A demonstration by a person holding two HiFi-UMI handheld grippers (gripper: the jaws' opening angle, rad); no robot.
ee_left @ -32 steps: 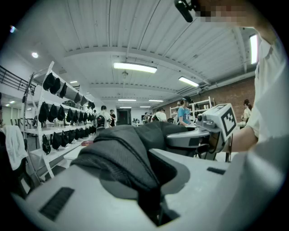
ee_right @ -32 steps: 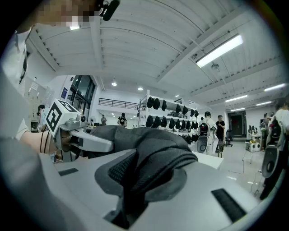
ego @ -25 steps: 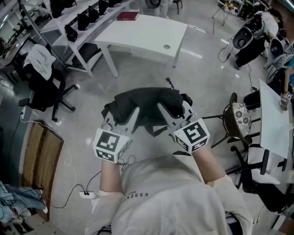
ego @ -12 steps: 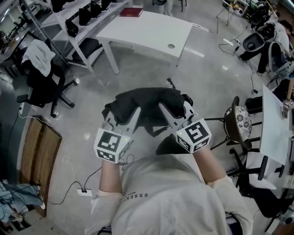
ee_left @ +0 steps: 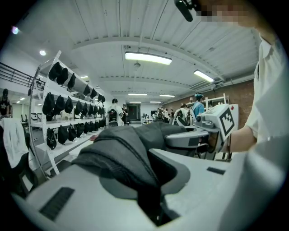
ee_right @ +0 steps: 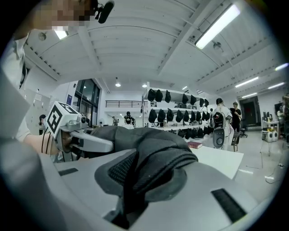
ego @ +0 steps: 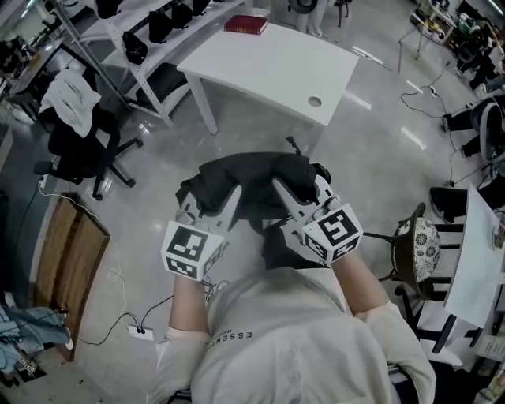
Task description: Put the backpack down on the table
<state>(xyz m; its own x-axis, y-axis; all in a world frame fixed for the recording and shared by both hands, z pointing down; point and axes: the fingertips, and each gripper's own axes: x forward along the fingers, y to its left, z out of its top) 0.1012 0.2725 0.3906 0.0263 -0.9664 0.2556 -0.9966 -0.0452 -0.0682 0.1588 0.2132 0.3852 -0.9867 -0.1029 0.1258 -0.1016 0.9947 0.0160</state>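
Observation:
A black backpack (ego: 252,180) hangs in the air in front of the person, held from both sides. My left gripper (ego: 210,202) is shut on its left part, and the left gripper view shows dark fabric (ee_left: 122,153) pinched between the grey jaws. My right gripper (ego: 303,194) is shut on the right part, with a padded mesh fold (ee_right: 156,155) clamped between its jaws. The white table (ego: 276,67) stands ahead on the floor, apart from the backpack. Each gripper view shows the other gripper across the bag: the right gripper (ee_left: 198,135) and the left gripper (ee_right: 83,140).
A red book (ego: 245,24) lies at the table's far edge, and a round hole (ego: 315,101) sits near its right corner. Shelves with black bags (ego: 150,35) run at the left. An office chair with a white cloth (ego: 75,130) and a patterned stool (ego: 417,243) flank the path.
The table has drawn nearer and shifted right in the head view as the person walks toward it. Both grippers keep the same hold on the backpack.

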